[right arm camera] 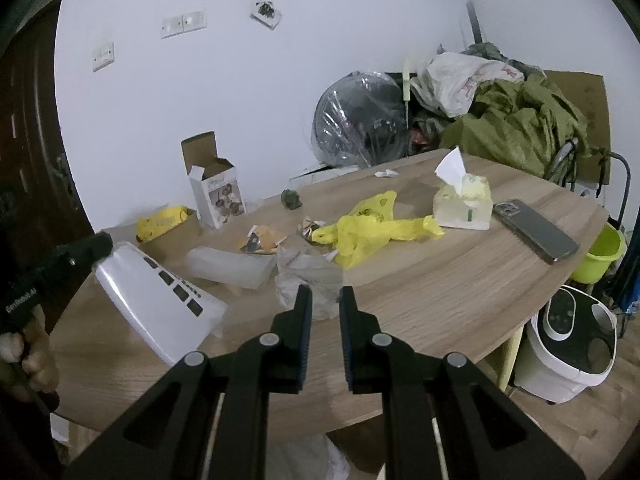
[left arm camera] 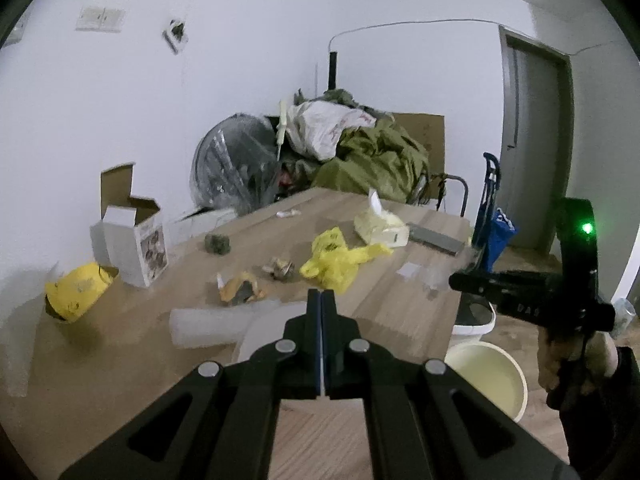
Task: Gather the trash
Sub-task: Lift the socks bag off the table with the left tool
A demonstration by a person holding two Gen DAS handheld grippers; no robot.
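On the desk, trash is uncollected: a yellow bag, crumpled wrappers and clear plastic. The right tongs hover released near the plastic; the left tongs are clenched, empty.

left tongs and right tongs: matte black linkage arms are showing triangular cut-outs and round silver pivot pins, and blue pads are lining the inner finger faces. a small green light is glowing on the right unit's black housing. white lettering is running along both handles. bare skin and a dark sleeve are showing at the right hand; bare skin is showing at the left hand.
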